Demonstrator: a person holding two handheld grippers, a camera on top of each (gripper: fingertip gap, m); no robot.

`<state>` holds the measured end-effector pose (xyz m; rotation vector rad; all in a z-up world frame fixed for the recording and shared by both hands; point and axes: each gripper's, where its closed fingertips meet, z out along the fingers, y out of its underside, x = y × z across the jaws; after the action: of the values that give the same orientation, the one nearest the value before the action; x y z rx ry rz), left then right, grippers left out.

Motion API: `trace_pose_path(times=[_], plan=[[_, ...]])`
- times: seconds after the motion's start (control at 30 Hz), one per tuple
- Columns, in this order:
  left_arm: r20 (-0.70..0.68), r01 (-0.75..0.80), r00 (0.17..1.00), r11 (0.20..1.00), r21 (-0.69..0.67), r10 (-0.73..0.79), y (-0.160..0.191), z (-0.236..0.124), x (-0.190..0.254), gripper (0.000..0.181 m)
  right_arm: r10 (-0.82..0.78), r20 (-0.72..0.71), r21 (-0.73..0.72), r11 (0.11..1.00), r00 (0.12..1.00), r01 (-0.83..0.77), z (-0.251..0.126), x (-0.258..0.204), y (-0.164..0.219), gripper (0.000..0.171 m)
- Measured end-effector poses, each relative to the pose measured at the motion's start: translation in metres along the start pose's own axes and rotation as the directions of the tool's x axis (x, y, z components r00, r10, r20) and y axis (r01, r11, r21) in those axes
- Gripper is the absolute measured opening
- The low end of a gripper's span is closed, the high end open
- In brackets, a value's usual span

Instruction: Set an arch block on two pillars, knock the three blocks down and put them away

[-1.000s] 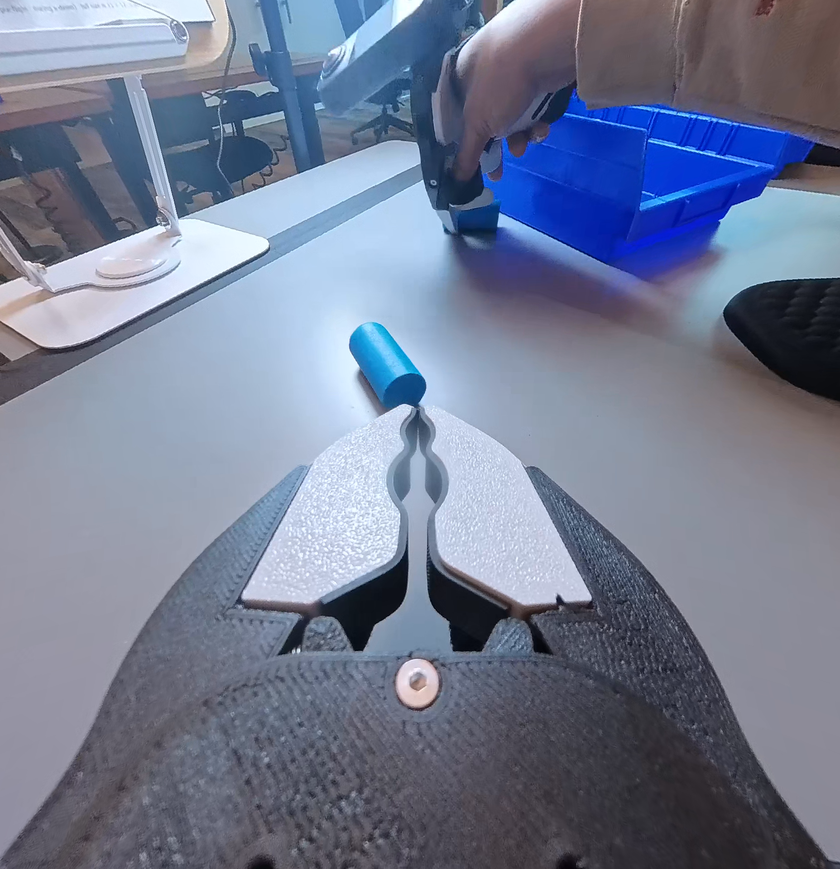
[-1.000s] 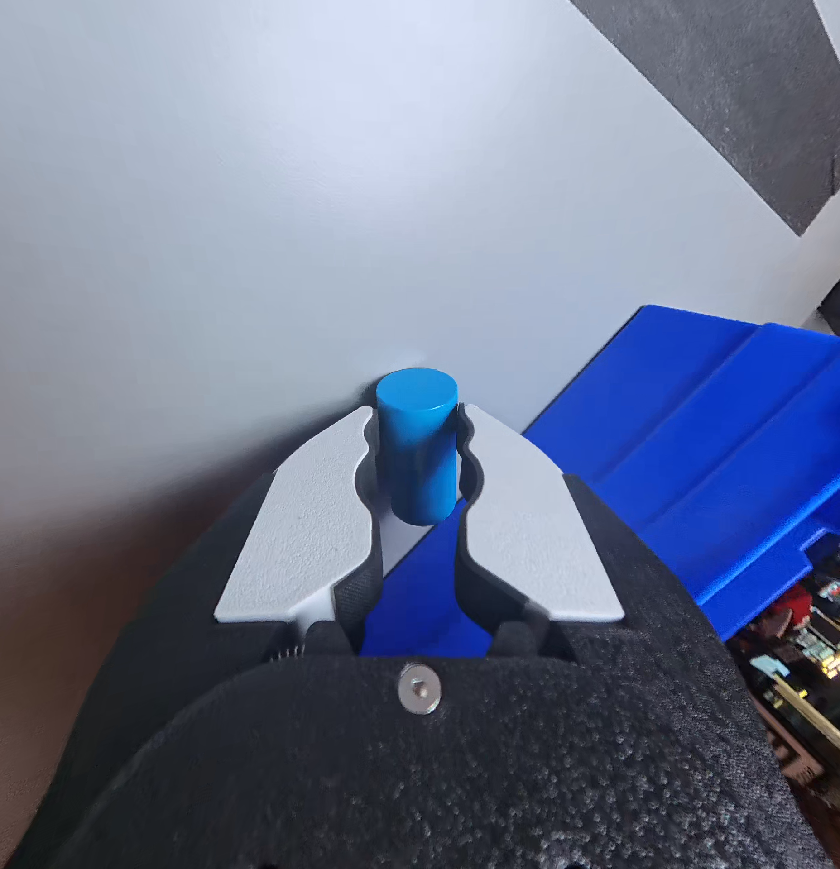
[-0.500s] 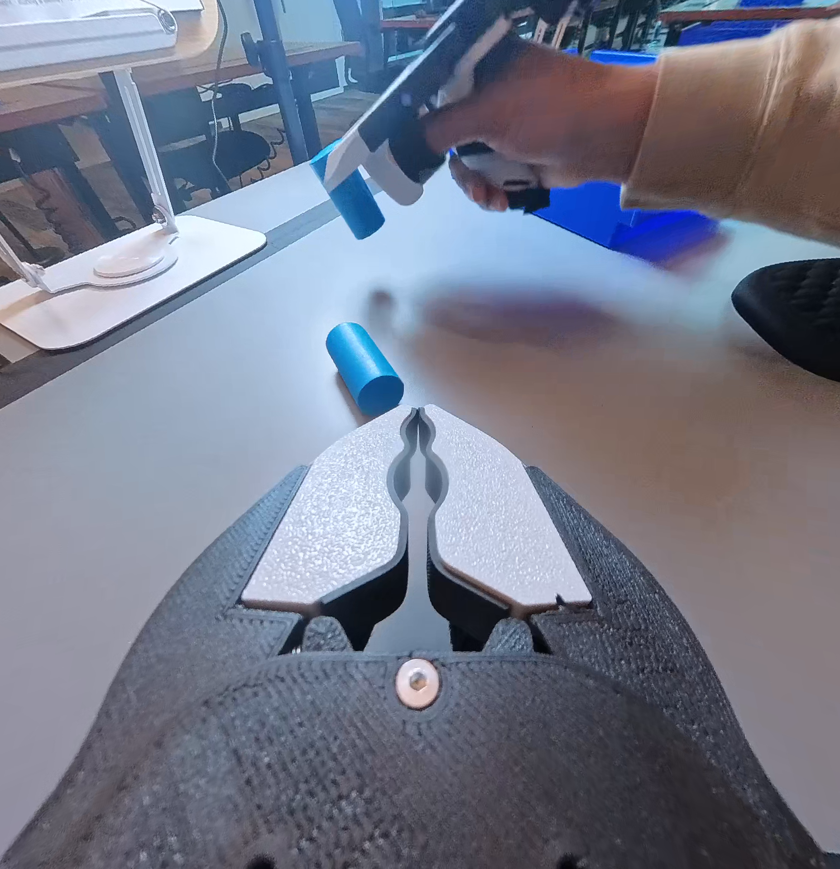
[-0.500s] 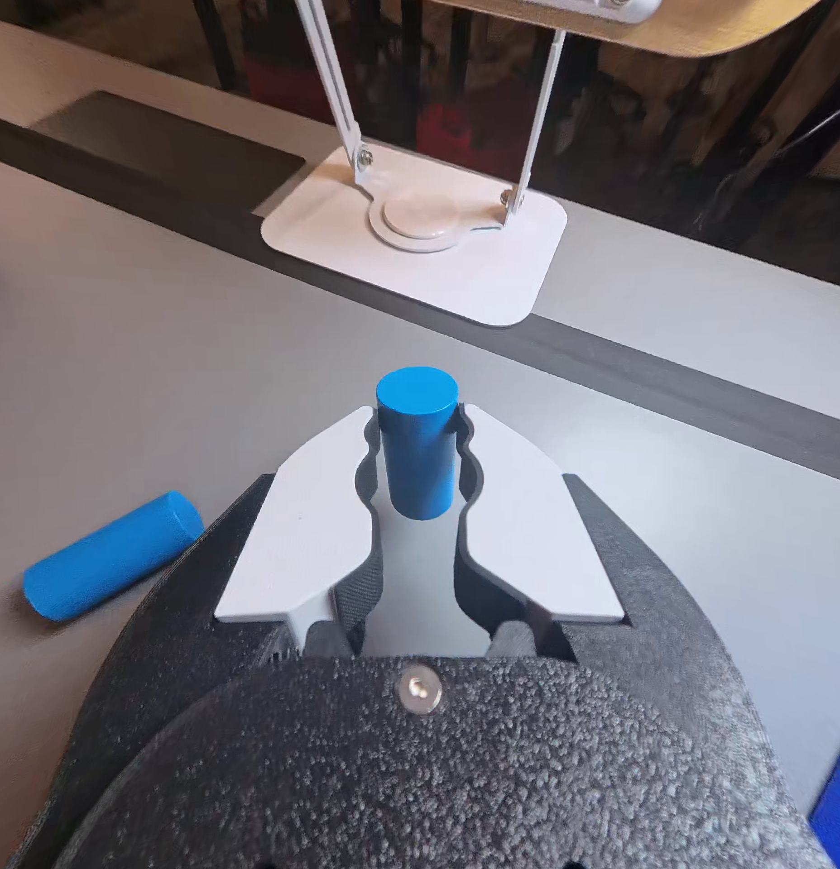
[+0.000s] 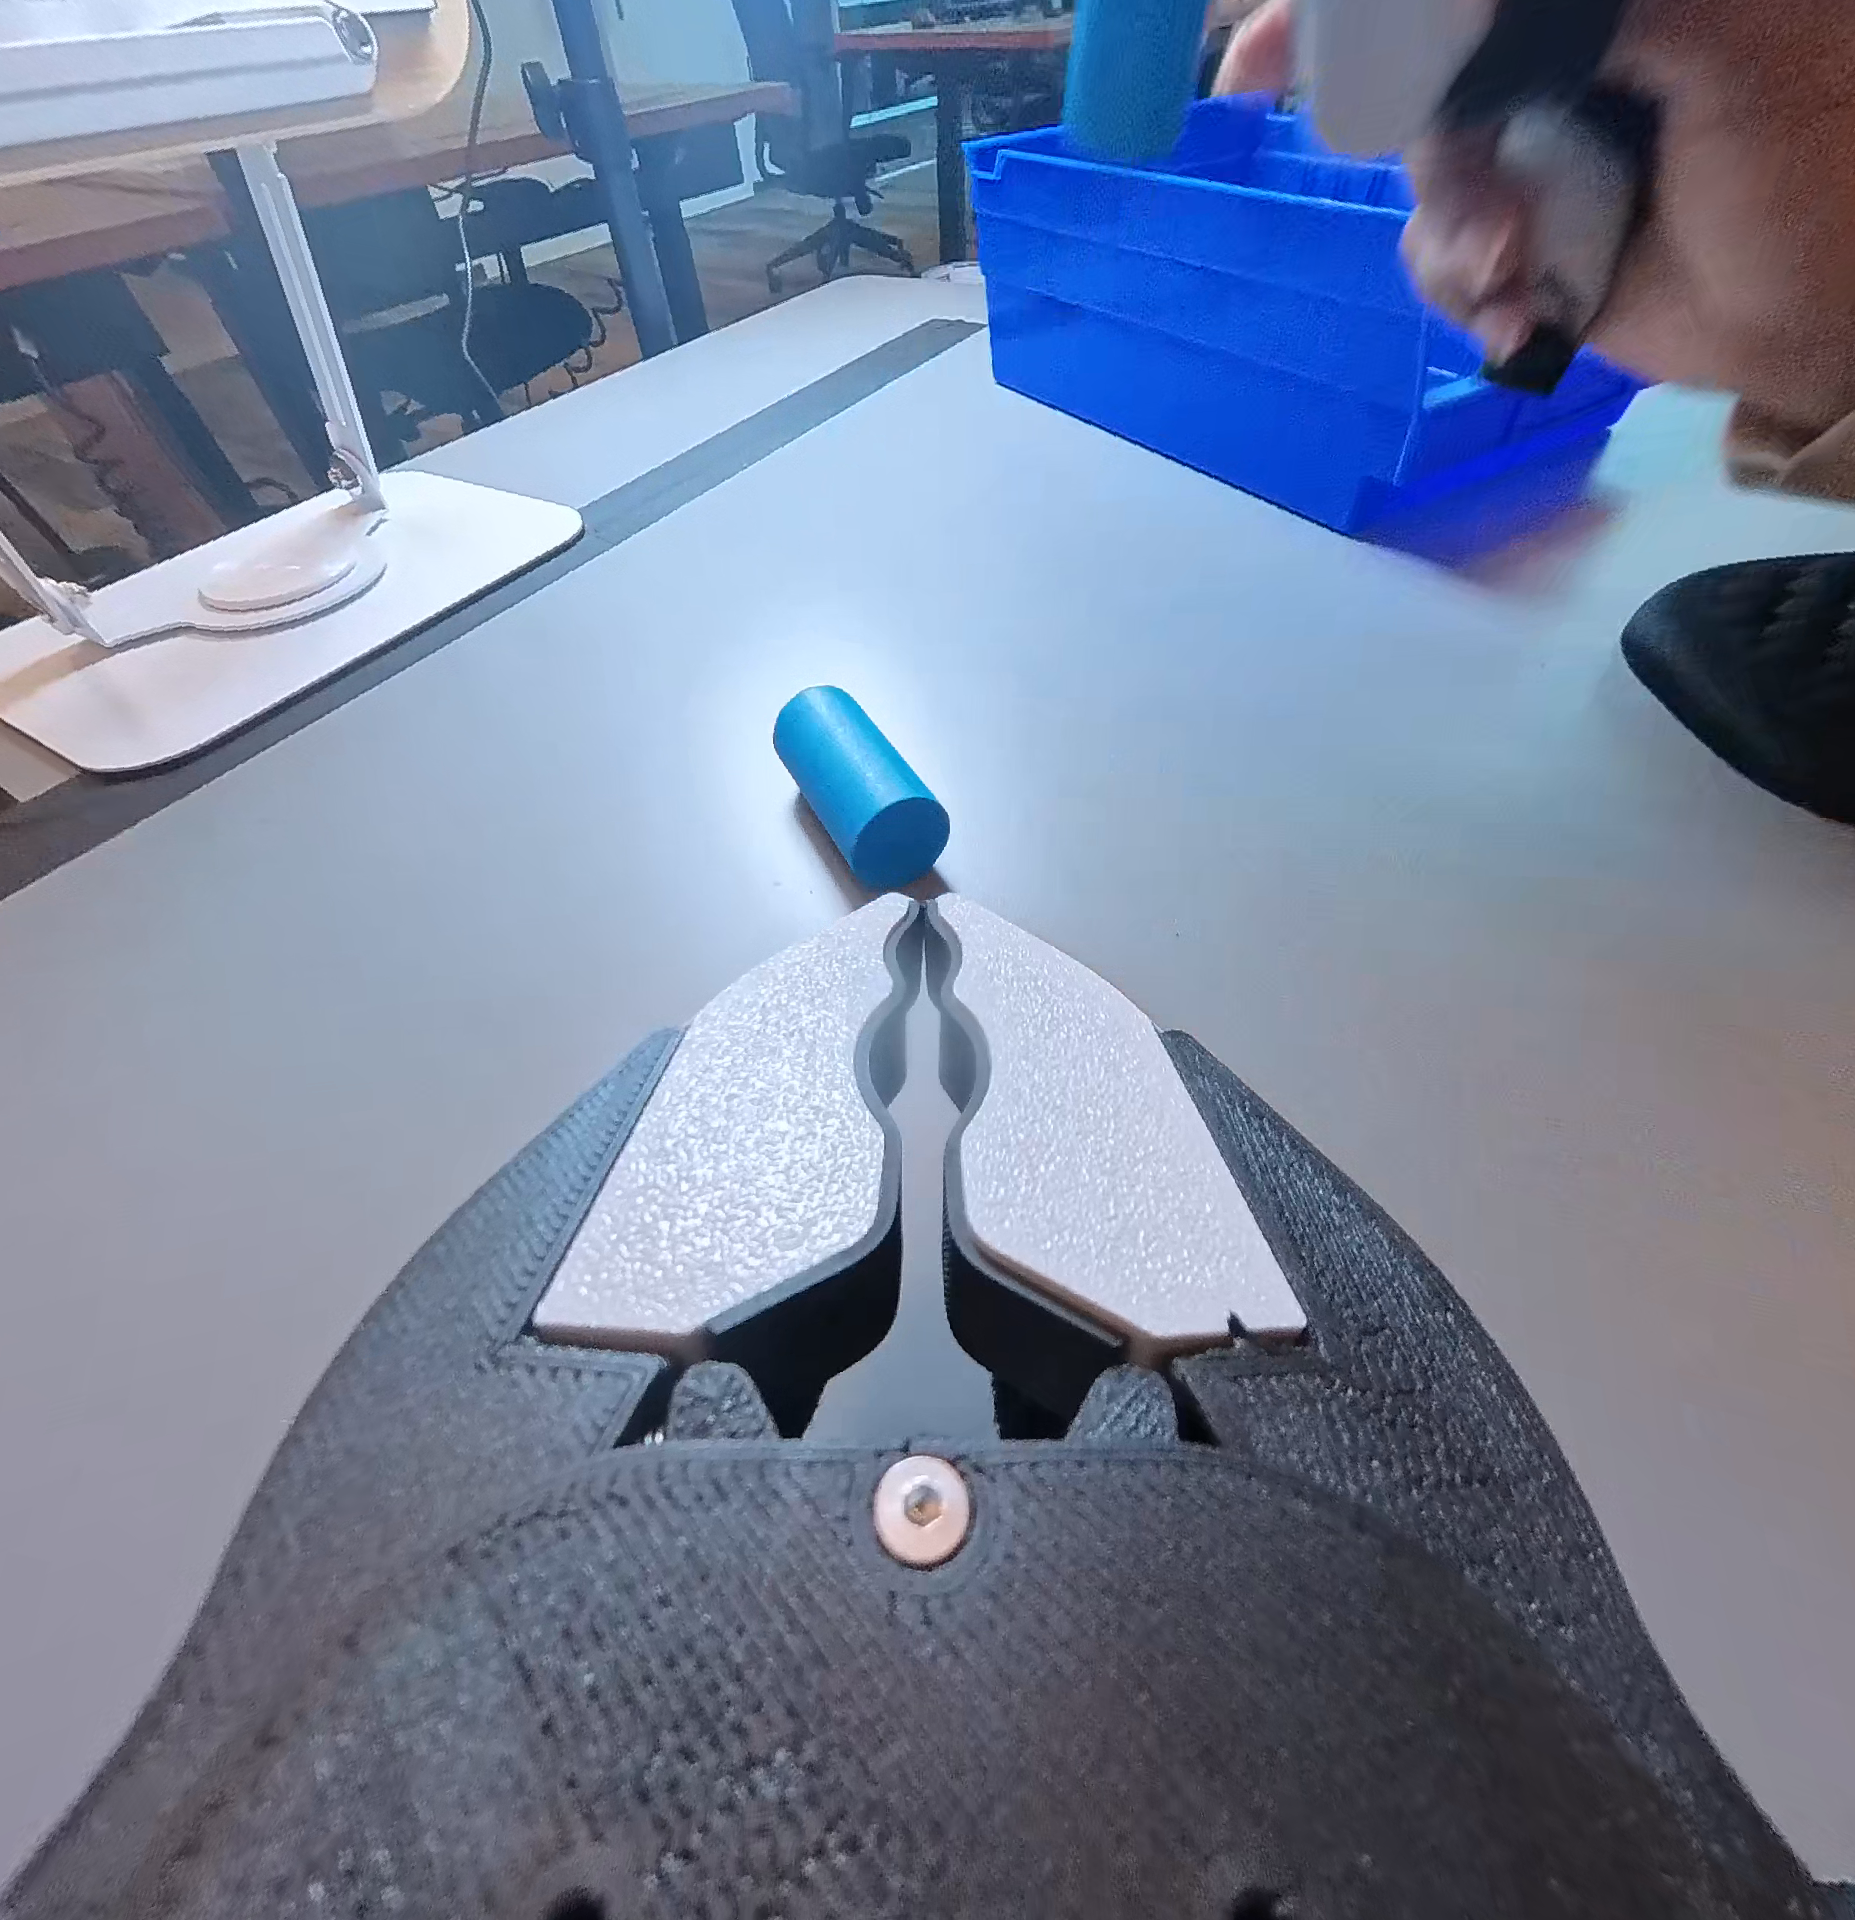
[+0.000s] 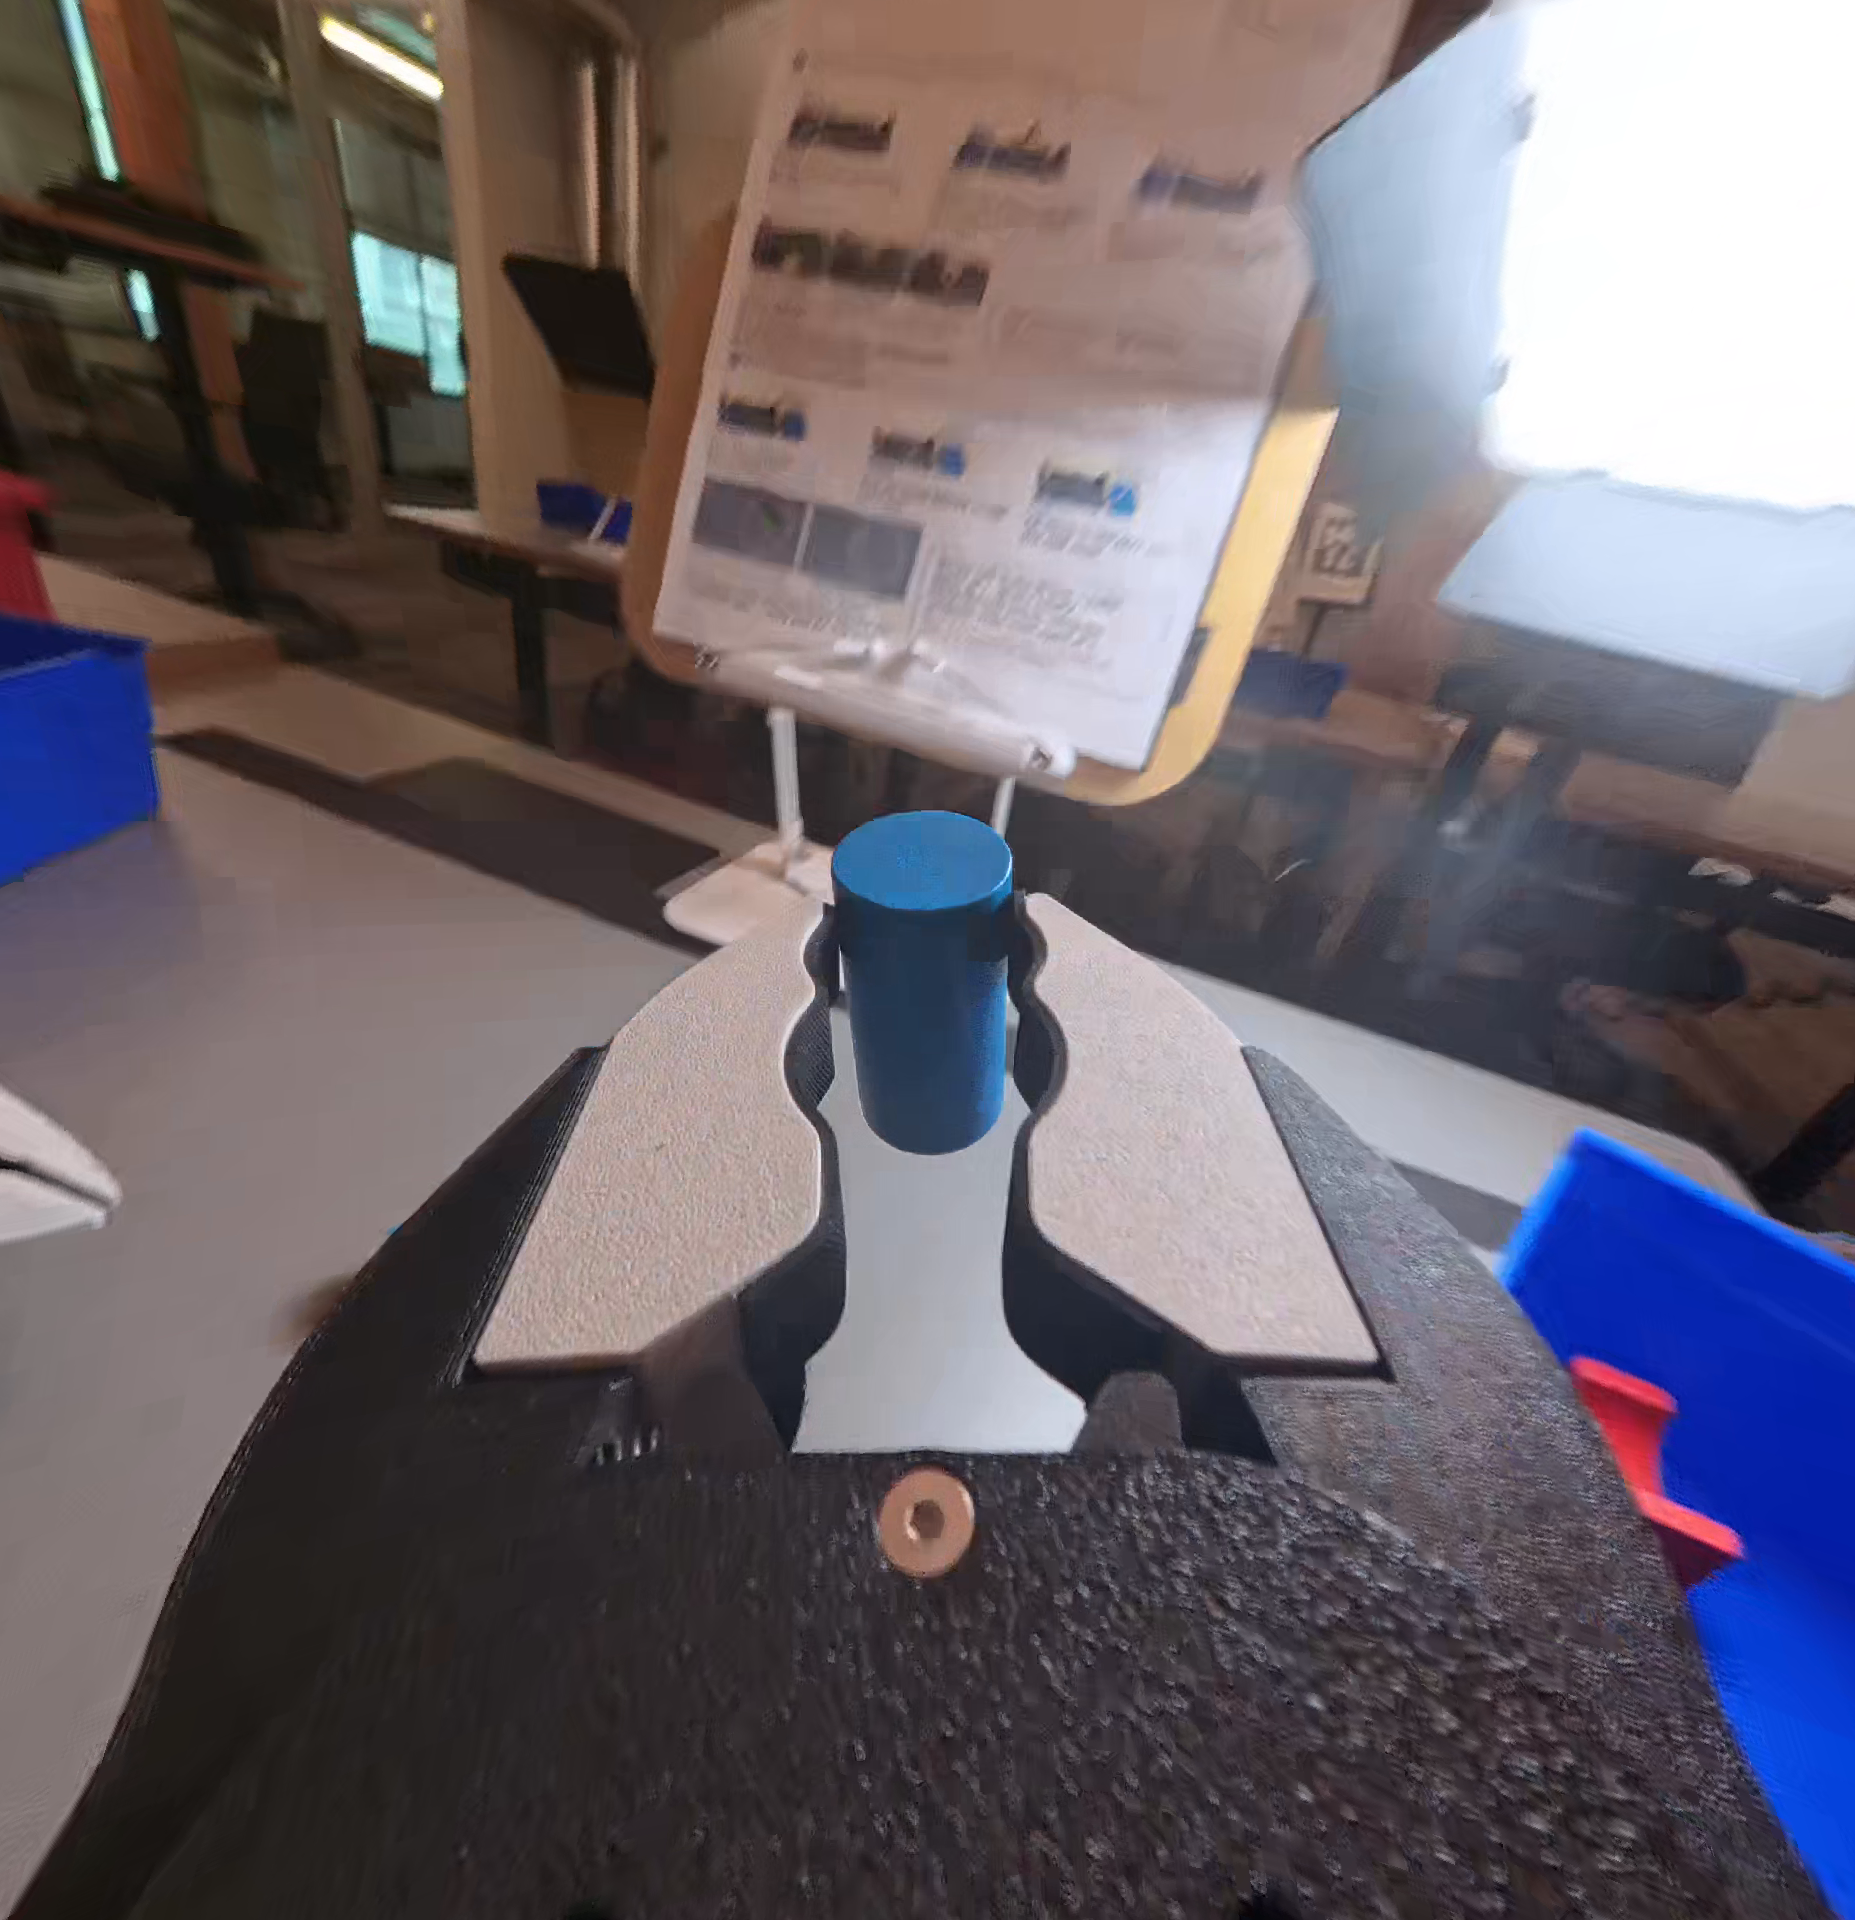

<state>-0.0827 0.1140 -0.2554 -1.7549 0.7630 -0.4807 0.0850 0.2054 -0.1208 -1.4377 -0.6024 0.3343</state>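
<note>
A blue cylinder pillar (image 5: 861, 790) lies on its side on the grey table (image 5: 383, 1039), just beyond the tips of my left gripper (image 5: 921, 910), which is shut and empty. My right gripper (image 6: 923, 920) is shut on a second blue pillar (image 6: 923, 997) and holds it upright in the air. In the left wrist view this held pillar (image 5: 1131, 73) shows at the top, over the blue bin (image 5: 1214, 312). A red block (image 6: 1629, 1455) lies in the bin (image 6: 1754, 1351), partly hidden.
A white document stand (image 5: 279, 582) is on the table's left, its page board (image 6: 985, 416) ahead of the right gripper. A black padded object (image 5: 1775, 675) lies at the right. Another blue bin (image 6: 50, 748) stands farther off. A hand (image 5: 1681, 208) holds the right gripper. My right fingertips sit around 25 centimeters from my left ones.
The right gripper lifted its pillar off the table beside the bin, swung left, then rose and tilted up. The left gripper and the lying pillar stayed almost still.
</note>
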Motion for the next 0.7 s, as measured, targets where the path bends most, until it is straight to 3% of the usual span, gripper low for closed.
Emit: trace_pose_path(times=[0.07, 0.13, 0.3, 0.5, 0.7], plan=[[-0.004, 0.017, 1.0, 1.0, -0.002, -0.017, 0.0, 0.001, 0.0, 0.0, 0.005, -0.112, 0.059, 0.998, 0.994, 0.001, -0.02, 0.047, -0.028, 0.031], [-0.008, 0.02, 1.0, 1.0, 0.0, -0.02, 0.0, 0.002, 0.001, 0.0, 0.013, -0.265, 0.03, 1.0, 0.964, -0.005, -0.032, 0.109, -0.031, 0.031], [-0.003, -0.006, 1.0, 1.0, -0.002, 0.006, -0.001, 0.001, 0.004, 0.0, -0.116, -0.546, -0.336, 0.937, 0.83, -0.091, -0.04, 0.24, 0.056, 0.032], [-0.005, 0.011, 1.0, 1.0, -0.009, -0.012, 0.001, 0.001, 0.002, 0.0, -0.113, -0.532, -0.697, 0.621, 0.839, -0.358, -0.039, 0.28, 0.17, 0.032], [-0.004, 0.0, 1.0, 1.0, -0.012, 0.0, 0.002, 0.001, 0.002, 0.0, -0.069, -0.532, -0.768, 0.46, 0.844, -0.446, -0.031, 0.29, 0.207, 0.032]])
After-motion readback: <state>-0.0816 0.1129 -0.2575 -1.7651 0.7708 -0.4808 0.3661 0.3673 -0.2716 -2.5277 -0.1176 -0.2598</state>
